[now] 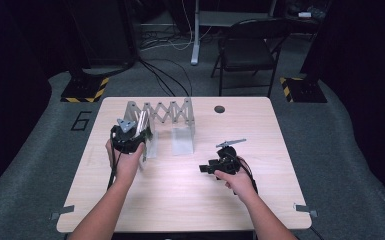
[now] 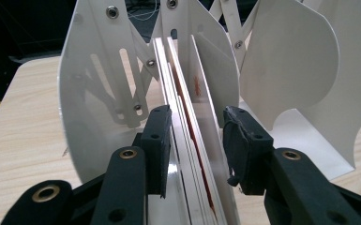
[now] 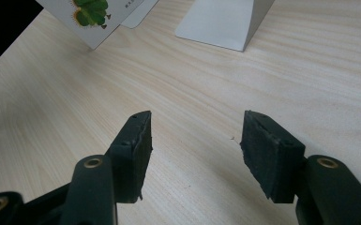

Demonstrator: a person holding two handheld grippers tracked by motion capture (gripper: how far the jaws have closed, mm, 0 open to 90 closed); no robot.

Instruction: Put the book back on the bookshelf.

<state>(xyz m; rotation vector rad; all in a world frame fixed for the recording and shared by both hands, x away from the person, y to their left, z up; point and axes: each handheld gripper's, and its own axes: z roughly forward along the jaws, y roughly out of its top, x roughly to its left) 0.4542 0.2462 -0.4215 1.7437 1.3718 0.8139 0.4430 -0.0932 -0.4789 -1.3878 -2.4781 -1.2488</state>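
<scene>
At centre left of the high view we see the left gripper (image 1: 139, 134) at the near left end of a white folding rack (image 1: 161, 111), which stands on the table (image 1: 180, 195) with its scissor links spread toward the upper middle of the frame. Along that gripper's own view, its tip (image 2: 194, 136) straddles thin books (image 2: 187, 122) standing on edge in a slot between two rack plates. Its left pad lies against the books' left face, or so close that we cannot tell. Its right pad stands clear, with a gap to the plate on the books' right. So the jaws are parted a little and nothing is clamped. The books stand upright and run away from the camera toward the top of the frame.

Right of centre in the high view, the right gripper (image 1: 206, 169) sits low over bare wood, well apart from the rack, pointing left. In its own view the tip (image 3: 196, 140) is moderately wide with only tabletop between the pads. At that frame's upper left is a card (image 3: 91, 18) with a green leaf print, and at the top middle the foot of a rack plate (image 3: 222, 21).
</scene>
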